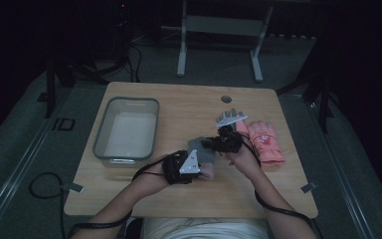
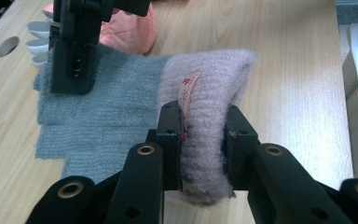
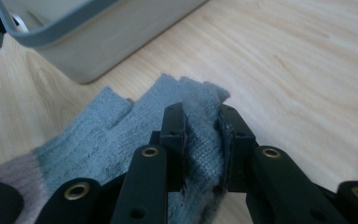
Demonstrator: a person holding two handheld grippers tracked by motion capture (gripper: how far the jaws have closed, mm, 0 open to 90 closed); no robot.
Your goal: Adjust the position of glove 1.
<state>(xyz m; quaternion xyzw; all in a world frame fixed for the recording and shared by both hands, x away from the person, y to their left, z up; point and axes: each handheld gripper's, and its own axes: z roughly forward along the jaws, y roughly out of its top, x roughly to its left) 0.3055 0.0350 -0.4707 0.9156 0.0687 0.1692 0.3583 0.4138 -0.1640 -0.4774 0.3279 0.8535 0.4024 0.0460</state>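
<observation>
A grey knitted fingerless glove [image 1: 202, 149] with a pinkish cuff [image 2: 214, 79] hangs stretched between my two grippers, just above the wooden table [image 1: 179, 107]. My left gripper [image 2: 204, 126] is shut on the cuff, whose small label shows at the left pad. My right gripper [image 3: 204, 123] is shut on the glove's finger end [image 3: 200, 98]; the grey knit [image 3: 116, 126] runs back towards the cuff. From above, the left gripper [image 1: 204, 168] sits near the front and the right gripper [image 1: 214, 144] just behind it. In the left gripper view, the right gripper [image 2: 72, 51] stands over the glove's far end.
A grey plastic bin [image 1: 127, 132] stands at the table's left, close beside the glove's finger end [image 3: 98, 42]. A pair of pink padded gloves [image 1: 264, 142] lies at the right, and another grey glove with white fingertips [image 1: 231, 117] behind them. A round hole [image 1: 226, 98] marks the far edge.
</observation>
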